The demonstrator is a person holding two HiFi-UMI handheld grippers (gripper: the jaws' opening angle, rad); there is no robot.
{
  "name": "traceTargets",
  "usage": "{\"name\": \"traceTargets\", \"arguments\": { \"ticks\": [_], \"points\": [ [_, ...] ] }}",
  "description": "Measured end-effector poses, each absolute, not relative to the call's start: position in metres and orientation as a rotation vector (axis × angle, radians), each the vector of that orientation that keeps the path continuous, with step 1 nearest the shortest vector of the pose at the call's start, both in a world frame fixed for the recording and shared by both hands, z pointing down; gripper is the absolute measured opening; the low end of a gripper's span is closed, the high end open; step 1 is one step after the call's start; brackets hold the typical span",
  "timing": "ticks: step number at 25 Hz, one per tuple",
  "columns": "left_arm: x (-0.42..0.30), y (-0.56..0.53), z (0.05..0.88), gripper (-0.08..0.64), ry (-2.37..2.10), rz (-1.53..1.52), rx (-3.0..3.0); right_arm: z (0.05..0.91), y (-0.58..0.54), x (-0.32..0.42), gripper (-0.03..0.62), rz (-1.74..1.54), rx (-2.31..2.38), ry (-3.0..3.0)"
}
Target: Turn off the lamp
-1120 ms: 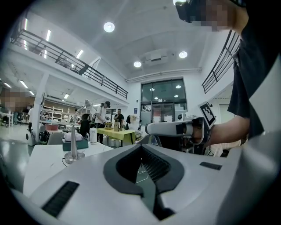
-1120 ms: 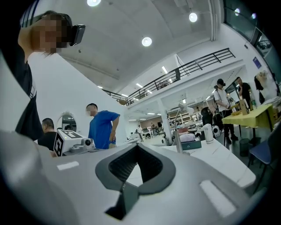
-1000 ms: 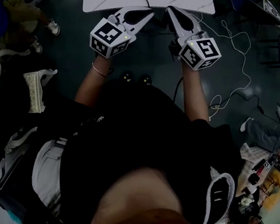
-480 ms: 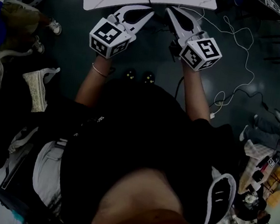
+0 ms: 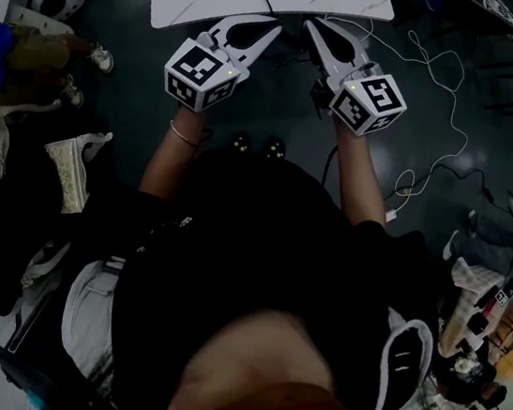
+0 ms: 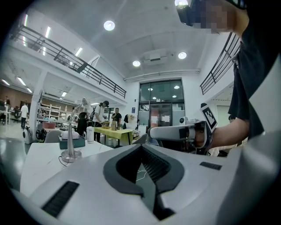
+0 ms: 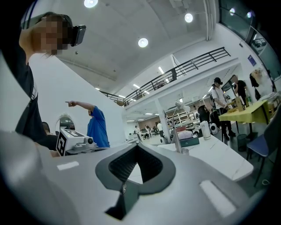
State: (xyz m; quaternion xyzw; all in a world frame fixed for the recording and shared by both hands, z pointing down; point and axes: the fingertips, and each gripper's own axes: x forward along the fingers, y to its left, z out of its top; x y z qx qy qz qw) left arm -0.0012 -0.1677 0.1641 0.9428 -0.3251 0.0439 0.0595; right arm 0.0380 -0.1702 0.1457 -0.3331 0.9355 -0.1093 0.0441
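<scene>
A silver gooseneck desk lamp [image 6: 71, 139] stands on the white table [image 6: 37, 163], left of and beyond my left gripper [image 6: 141, 146]. The right gripper view shows the same lamp [image 7: 177, 134] ahead and slightly right of my right gripper [image 7: 137, 146]. I cannot tell whether it is lit. In the head view both grippers are side by side at the table's near edge [image 5: 217, 12], the left gripper [image 5: 270, 27] and the right gripper [image 5: 312, 25] tilted toward each other. On both the jaws are shut with nothing between them, well short of the lamp.
Behind the lamp sit a teal tissue box [image 6: 70, 142] and a white bottle [image 6: 90, 134]. A white cable [image 5: 441, 102] trails over the dark floor at the right. People stand around a yellow table [image 6: 112, 130] further back; a blue chair [image 7: 263, 149] is at the right.
Both grippers stay where they were. The head view has shifted slightly, and a person at its left edge has moved.
</scene>
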Motion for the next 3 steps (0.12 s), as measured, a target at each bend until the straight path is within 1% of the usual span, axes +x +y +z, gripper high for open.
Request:
{"name": "traceTargets", "arguments": {
  "ticks": [3],
  "points": [
    [0.0008, -0.1722, 0.1641, 0.008, -0.976, 0.128, 2.852, 0.1455, -0.1741, 0.0407, 0.0, -0.337, -1.026, 2.854]
  ]
}}
